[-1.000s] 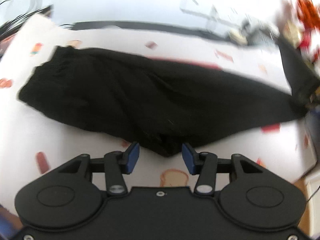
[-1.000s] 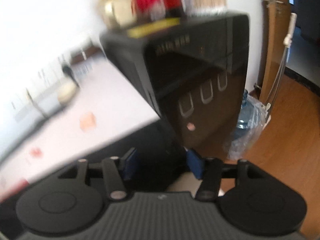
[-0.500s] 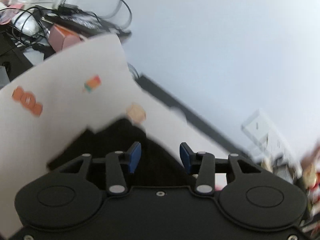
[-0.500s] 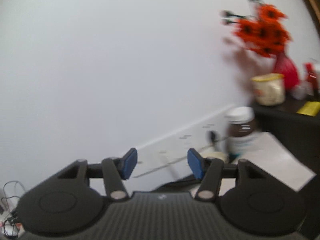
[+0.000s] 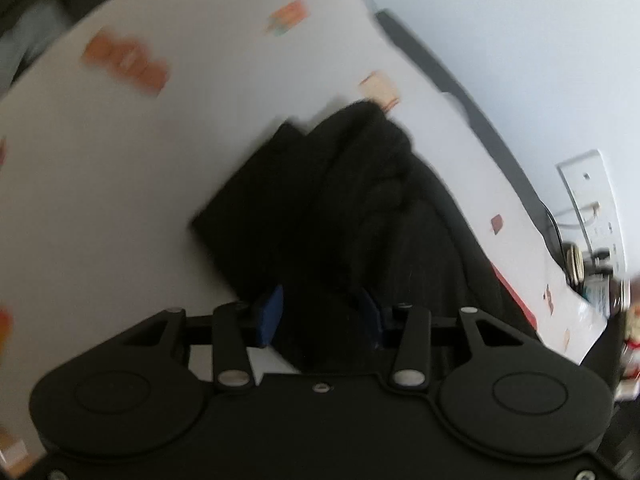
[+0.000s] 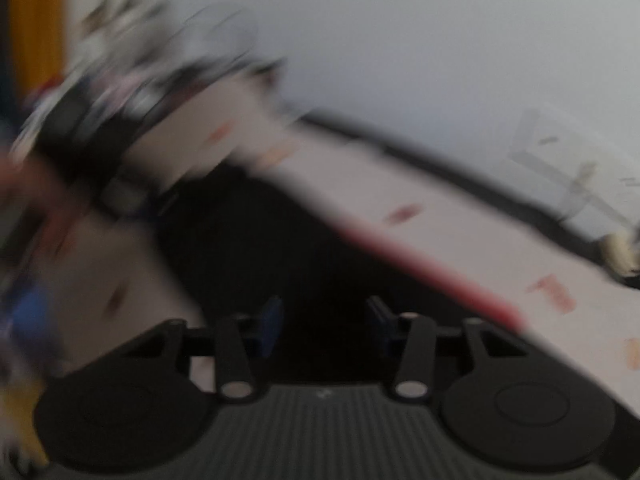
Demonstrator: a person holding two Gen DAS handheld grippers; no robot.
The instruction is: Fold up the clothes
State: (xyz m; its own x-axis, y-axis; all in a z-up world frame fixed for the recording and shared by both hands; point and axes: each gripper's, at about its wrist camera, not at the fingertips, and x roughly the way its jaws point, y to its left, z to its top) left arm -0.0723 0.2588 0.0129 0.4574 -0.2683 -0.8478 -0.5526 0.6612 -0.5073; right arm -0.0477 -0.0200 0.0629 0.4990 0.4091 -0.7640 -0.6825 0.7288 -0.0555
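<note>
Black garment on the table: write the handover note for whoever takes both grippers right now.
Left gripper: jaws have just been closing, pads on a bunch of the black garment.
Right gripper: jaws have just been closing over dark cloth; grip unclear, view blurred.
Garment: bunched, partly doubled over, on the white patterned table.
Done: a first gathering, apparently.
Left: flatten it and finish the fold.

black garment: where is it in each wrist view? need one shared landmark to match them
Left wrist: black garment fills the centre, running from the gripper's fingers toward the upper right, on the white cloth.
Right wrist: garment centre-left, blurred, reaching down to the fingers.
Shared landmark: the dark strip along the table's far edge.
</note>
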